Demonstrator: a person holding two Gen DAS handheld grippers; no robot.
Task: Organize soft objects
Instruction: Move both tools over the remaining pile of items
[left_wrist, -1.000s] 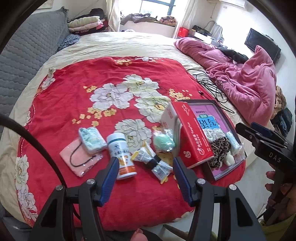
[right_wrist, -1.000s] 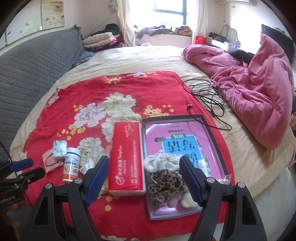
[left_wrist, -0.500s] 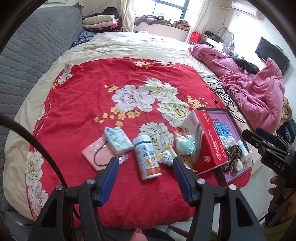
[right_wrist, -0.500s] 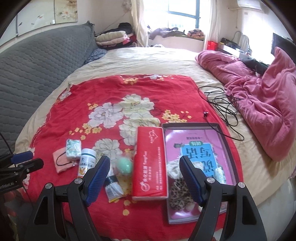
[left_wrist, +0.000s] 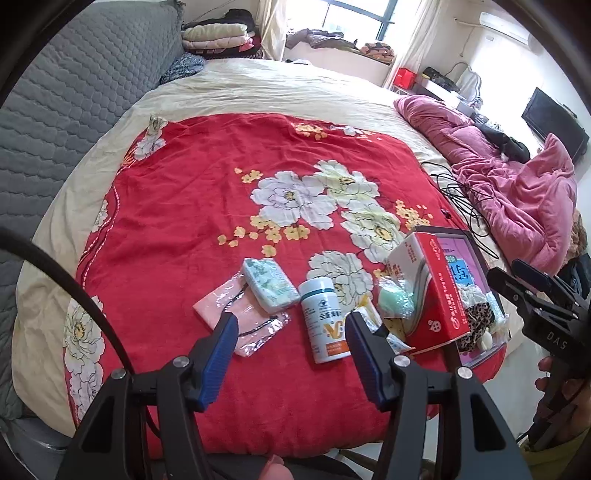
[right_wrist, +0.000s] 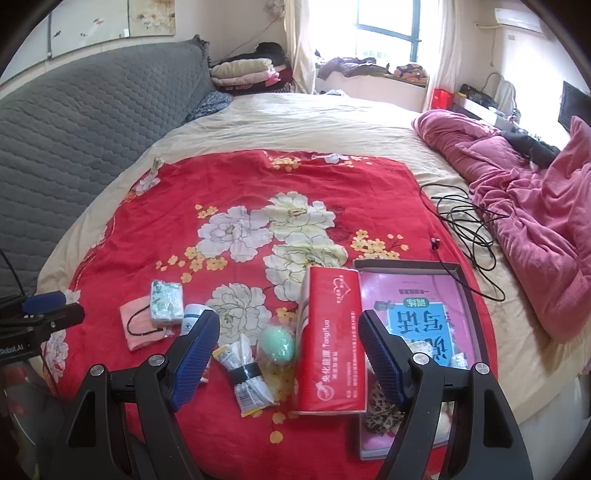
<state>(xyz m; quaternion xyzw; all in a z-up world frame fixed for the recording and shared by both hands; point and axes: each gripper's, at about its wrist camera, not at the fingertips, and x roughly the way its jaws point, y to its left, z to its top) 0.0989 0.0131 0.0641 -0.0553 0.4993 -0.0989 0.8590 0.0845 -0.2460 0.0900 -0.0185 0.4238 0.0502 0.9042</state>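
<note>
The left gripper (left_wrist: 290, 328) hangs above the near edge of the bed with its blue-padded fingers (left_wrist: 221, 347) spread and nothing between them. Beyond its fingertips lie a white pill bottle (left_wrist: 324, 319) on its side, a pink face mask in a clear sleeve (left_wrist: 240, 317), and a small pack of tissues (left_wrist: 270, 283) resting on the far corner of that sleeve.

The right gripper (right_wrist: 289, 347) also stands with its fingers (right_wrist: 380, 356) spread wide and empty. Between and past them sit a bundle of small packets bound with a black band (right_wrist: 245, 373), a mint-green egg-shaped sponge (right_wrist: 277, 343) in clear wrap, and a red pack of tissue paper (right_wrist: 330, 339) lying lengthwise. The sponge lies just beside the red pack's left side. To the right of the red pack, touching it, is a shallow dark-rimmed tray (right_wrist: 406, 264) with a pink printed sheet inside; a leopard-print soft item (right_wrist: 380, 410) and a cream knitted one (left_wrist: 471, 295) lie at its near end, partly hidden behind the right finger.

All of this rests on a red blanket with large white flowers (right_wrist: 240, 206), spread over a cream bed (right_wrist: 332, 118). A black cable (right_wrist: 465, 218) coils beside the tray, a crumpled pink quilt (right_wrist: 535, 206) lies on the right, and a grey quilted headboard (right_wrist: 81, 125) stands to the left.
</note>
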